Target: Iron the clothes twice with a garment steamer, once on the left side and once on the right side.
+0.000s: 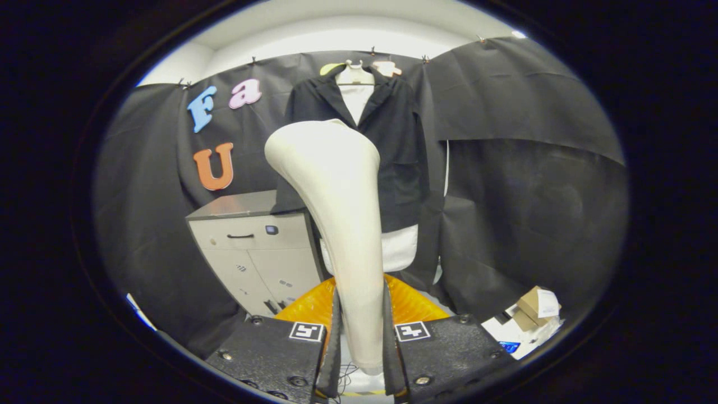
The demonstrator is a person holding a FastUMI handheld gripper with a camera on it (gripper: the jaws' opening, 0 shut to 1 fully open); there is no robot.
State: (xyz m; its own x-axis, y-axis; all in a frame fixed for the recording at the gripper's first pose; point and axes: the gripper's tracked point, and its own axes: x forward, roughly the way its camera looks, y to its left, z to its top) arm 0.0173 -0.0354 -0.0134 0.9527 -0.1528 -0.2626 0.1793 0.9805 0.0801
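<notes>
The gripper (362, 336) has its two fingers pressed against either side of the garment steamer (336, 224), clamping its cream handle, which rises upright between them to a broad head. Just beyond that head hangs a black jacket (401, 146) over a white dress form (401, 249). Beside the jacket stands a grey cabinet (252, 241). Near the floor lie what appear to be small cardboard boxes (533, 308).

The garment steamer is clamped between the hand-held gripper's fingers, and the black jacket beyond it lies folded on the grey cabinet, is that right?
Not quite. In the gripper view the black jacket hangs upright beside the grey cabinet, not folded on it. The garment steamer is indeed clamped between the fingers of the hand-held gripper.
</notes>
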